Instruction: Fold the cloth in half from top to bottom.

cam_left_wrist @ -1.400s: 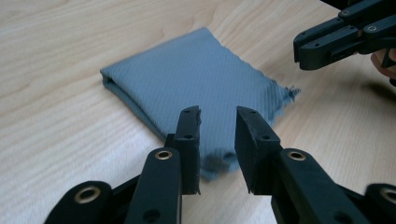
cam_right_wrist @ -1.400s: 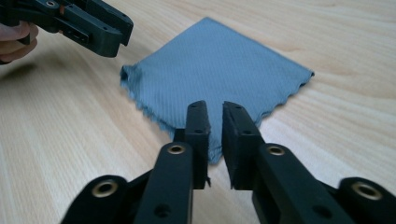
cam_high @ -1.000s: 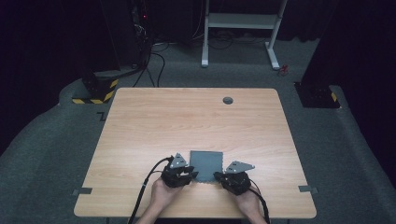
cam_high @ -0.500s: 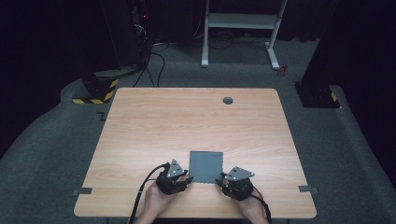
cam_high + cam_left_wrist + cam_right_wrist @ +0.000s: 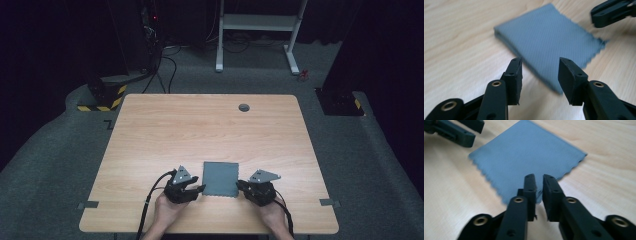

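Near the tabletop's front edge, the left gripper (image 5: 540,77) stood spread and the right gripper (image 5: 539,195) almost pressed together beside the grey cloth (image 5: 220,178), so each should pinch only one near corner, low and gently.

I'm working over a light wood-grain table (image 5: 210,135) with rounded corners. A folded grey cloth (image 5: 221,178) with zigzag-cut edges lies flat on it, just ahead of my tools and between them. Far beyond them, near the table's back edge, a small round dark grommet (image 5: 244,107) sits in the top.

Matt woven grey cloth (image 5: 220,178) on wood-grain table (image 5: 200,130).
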`<state>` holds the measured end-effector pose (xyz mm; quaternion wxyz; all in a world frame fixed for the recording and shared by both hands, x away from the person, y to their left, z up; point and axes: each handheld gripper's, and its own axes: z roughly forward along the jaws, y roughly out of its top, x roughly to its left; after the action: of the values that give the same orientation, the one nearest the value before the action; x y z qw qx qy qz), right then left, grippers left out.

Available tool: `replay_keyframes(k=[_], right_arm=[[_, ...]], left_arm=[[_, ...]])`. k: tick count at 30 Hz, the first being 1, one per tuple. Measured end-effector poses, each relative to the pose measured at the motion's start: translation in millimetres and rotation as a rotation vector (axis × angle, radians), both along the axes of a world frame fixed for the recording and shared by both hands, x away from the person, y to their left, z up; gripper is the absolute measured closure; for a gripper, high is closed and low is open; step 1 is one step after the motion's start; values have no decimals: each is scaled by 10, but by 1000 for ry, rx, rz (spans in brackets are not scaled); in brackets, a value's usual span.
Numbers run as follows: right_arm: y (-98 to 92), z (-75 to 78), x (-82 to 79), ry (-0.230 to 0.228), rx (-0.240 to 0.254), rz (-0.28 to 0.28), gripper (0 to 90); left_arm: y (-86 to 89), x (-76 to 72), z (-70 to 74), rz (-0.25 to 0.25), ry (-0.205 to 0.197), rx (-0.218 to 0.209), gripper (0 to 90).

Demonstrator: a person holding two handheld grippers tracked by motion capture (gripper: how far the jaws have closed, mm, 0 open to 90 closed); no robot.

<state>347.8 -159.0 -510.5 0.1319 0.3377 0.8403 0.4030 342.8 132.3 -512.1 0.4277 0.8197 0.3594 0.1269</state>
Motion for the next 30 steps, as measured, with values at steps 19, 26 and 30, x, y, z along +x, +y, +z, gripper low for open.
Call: replay_keyframes(k=[19, 26, 30], right_arm=[[174, -59, 545, 38, -71, -65, 809], [144, 52, 657, 26, -11, -120, 750], [188, 32, 750, 44, -23, -134, 727]], left_arm=[[-154, 438, -37, 15, 9, 145, 557], [-155, 636, 66, 95, 17, 100, 545], [-222, 777, 31, 114, 46, 117, 541]])
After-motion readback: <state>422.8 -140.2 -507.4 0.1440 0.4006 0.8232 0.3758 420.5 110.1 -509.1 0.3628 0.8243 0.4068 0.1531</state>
